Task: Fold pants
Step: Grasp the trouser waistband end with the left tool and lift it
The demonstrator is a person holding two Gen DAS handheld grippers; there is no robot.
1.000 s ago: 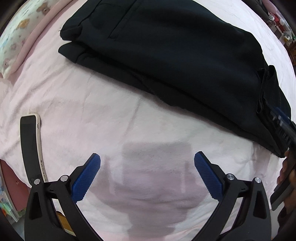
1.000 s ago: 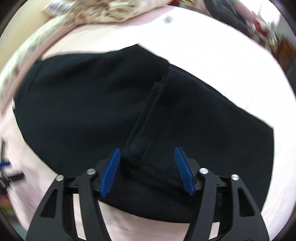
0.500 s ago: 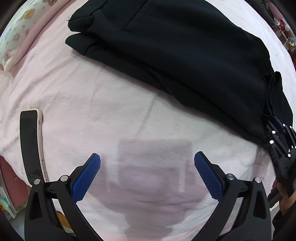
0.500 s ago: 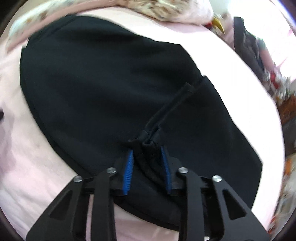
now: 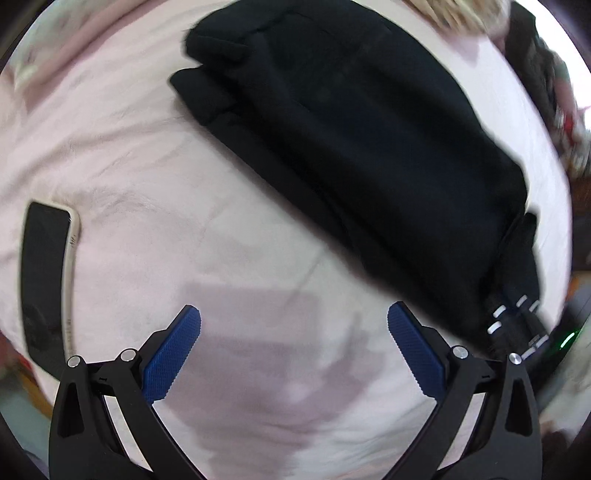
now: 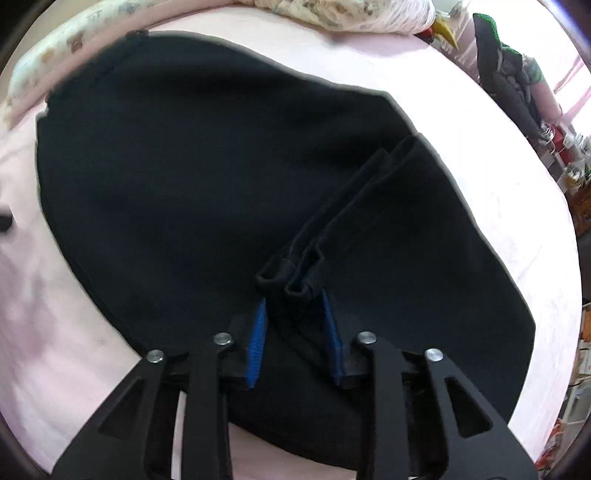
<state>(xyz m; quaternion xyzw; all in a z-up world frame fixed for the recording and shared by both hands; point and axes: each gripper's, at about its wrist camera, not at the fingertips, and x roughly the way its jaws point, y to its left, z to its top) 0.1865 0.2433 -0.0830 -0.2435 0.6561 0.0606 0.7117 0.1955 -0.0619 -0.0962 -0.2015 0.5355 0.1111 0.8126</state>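
Black pants (image 5: 369, 140) lie folded on the pink bed sheet (image 5: 155, 155), stretching from top centre to the right edge in the left wrist view. My left gripper (image 5: 293, 349) hangs open over bare sheet, just below and left of the pants' near edge, with nothing between its fingers. In the right wrist view the pants (image 6: 207, 177) fill the middle. My right gripper (image 6: 294, 332) has the bunched leg hems (image 6: 291, 280) between its blue pads; the cloth fills the gap while the jaws are opening. The right gripper (image 5: 517, 321) also shows at the pants' right end.
A phone (image 5: 48, 258) in a pale case lies on the sheet at the left. Patterned pillows (image 6: 351, 14) line the far edge of the bed. Dark clothing (image 6: 506, 77) and cluttered shelves stand beyond the bed's right side.
My left gripper has slid along the sheet closer to the pants' near edge. My right gripper closed on the bunched hems, then its jaws widened a little, and it rolled.
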